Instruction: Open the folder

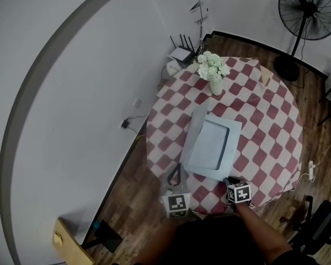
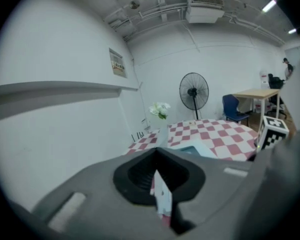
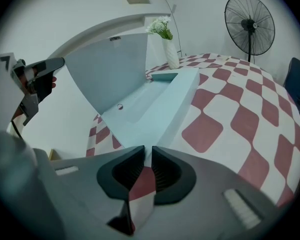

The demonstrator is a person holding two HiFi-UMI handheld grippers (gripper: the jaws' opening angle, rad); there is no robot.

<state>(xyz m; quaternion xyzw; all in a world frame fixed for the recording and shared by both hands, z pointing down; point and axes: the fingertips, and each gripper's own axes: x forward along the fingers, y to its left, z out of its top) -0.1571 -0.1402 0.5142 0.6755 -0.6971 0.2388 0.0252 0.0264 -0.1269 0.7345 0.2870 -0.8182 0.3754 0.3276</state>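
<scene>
Holding flowers (image 1: 212, 66), vase (image 1: 216, 87) stands beyond open folder (image 1: 209, 145) pinched by right claw (image 3: 147, 151); left claw (image 2: 156, 159) closed.

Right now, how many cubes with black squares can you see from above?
2. One cube sits on the left gripper; the other on the right gripper, by the folder's near corner.

Fan (image 1: 309, 7): top of cage is cut off by the picture edge.
Office chair (image 1: 320, 225): cut off at near right.
Folder (image 1: 212, 145): near corner is hidden by the right gripper (image 1: 227, 180).
Wall notice (image 2: 118, 63): print too small to be read.
Far person (image 2: 287, 67): details not resolved.
</scene>
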